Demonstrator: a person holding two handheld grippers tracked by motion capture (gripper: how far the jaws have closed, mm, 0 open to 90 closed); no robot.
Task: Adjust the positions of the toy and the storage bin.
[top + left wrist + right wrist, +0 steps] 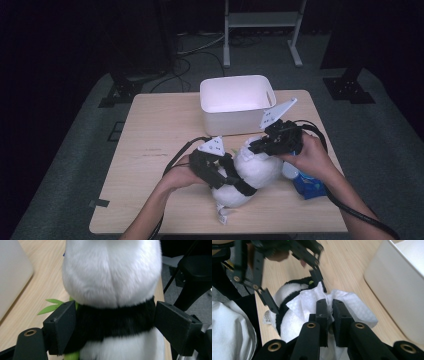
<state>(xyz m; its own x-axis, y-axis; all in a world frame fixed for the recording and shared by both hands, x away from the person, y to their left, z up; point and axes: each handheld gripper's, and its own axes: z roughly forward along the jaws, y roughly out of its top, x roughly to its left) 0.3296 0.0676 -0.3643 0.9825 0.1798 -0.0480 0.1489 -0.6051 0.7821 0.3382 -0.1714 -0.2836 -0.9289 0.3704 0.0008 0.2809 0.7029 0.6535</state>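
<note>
Plush panda (250,172) on table (150,150), before bin (235,107)

A plush panda (111,277), white-furred with a black band across its body, is seen upright and close, taking up most of the frame. The left gripper (112,327) is set around the black band, one black jaw at each side, each appearing to touch the fur. Green leaf shapes (51,306) are visible behind the left-hand jaw. A light wooden tabletop (42,277) is seen beneath, and a white container wall (12,272) at the left edge. Dark stand legs (193,277) are noted at upper right.
</note>
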